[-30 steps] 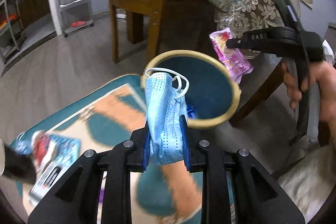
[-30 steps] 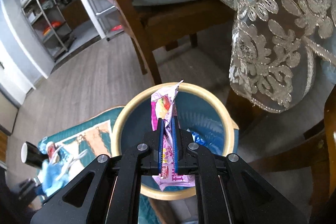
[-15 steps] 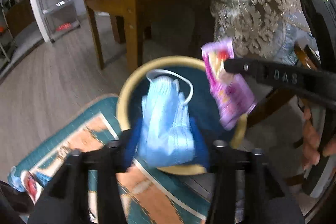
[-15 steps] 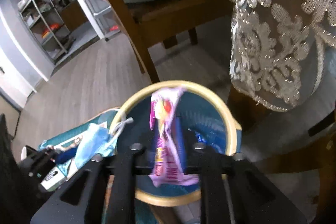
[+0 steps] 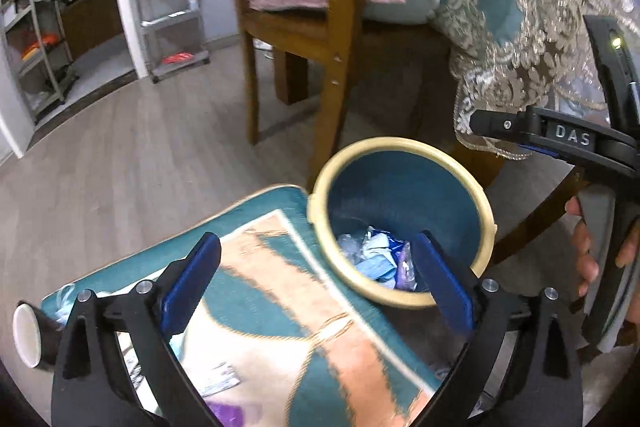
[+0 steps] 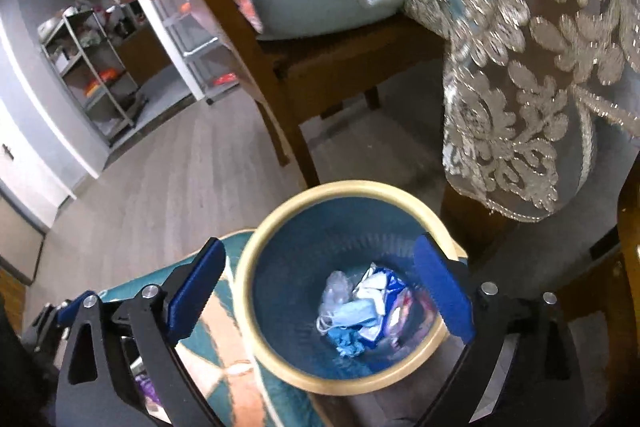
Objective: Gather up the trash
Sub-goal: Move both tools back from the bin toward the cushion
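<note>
Now both your tongs, left gripper (image 5: 316,281) and right gripper (image 6: 320,291), opening, nothing between them, poised above bin (image 6: 256,291) so mask (image 6: 352,315) and wrapper (image 6: 400,311) land inside.

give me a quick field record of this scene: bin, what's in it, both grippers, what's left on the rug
bin: blue bin with cream rim, on the floor beside the rug
bin contents: blue face mask, pink wrapper, other scraps
left gripper: jaws opening, nothing between them
right gripper: above the bin, jaws opening, nothing between them
left on rug: paper cup on its side, wrappers near it
nearby: wooden chair, lace tablecloth
</note>
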Action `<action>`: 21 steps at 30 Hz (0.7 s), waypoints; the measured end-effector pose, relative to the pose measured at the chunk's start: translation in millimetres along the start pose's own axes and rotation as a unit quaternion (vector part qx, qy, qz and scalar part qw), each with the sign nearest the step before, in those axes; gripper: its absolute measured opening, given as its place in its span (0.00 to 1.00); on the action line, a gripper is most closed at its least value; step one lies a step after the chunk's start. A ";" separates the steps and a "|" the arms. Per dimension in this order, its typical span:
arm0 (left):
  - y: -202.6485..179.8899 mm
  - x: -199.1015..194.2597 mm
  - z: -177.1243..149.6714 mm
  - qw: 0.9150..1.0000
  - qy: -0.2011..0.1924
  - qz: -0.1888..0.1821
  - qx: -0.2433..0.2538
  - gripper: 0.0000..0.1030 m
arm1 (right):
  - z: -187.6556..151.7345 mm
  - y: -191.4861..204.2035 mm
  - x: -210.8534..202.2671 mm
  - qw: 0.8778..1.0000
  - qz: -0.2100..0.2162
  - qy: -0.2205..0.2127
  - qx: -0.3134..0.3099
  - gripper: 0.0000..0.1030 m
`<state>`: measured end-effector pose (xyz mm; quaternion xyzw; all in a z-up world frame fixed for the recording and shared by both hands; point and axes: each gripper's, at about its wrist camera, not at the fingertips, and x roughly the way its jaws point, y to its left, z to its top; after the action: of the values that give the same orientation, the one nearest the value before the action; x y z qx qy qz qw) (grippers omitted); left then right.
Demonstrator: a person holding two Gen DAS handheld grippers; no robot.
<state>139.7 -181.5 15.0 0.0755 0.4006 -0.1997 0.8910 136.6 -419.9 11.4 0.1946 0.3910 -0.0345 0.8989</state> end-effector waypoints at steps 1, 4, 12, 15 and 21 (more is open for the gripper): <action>5.1 -8.9 -1.0 1.000 -0.004 0.002 -0.002 0.93 | -0.5 6.9 -3.8 1.000 0.004 -0.002 -0.002 0.92; 27.8 -47.6 -8.3 1.000 -0.023 0.010 -0.006 0.94 | -2.7 24.5 -11.1 1.000 0.012 -0.004 -0.015 0.93; 93.1 -122.6 -32.0 0.996 -0.057 0.065 -0.009 0.94 | -13.2 78.9 -28.6 0.998 0.034 -0.007 -0.054 0.93; 122.8 -139.3 -48.3 0.992 -0.068 0.097 -0.030 0.94 | -16.5 98.3 -30.0 0.998 0.045 -0.002 -0.053 0.93; 170.1 -149.6 -78.8 0.988 -0.060 0.106 -0.092 0.94 | -37.0 142.7 -18.2 0.994 0.063 0.022 -0.082 0.94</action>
<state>67.0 40.5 69.4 0.0235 0.3530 -0.0706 0.9326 129.1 -276.1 47.6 0.1455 0.3989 0.0585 0.9035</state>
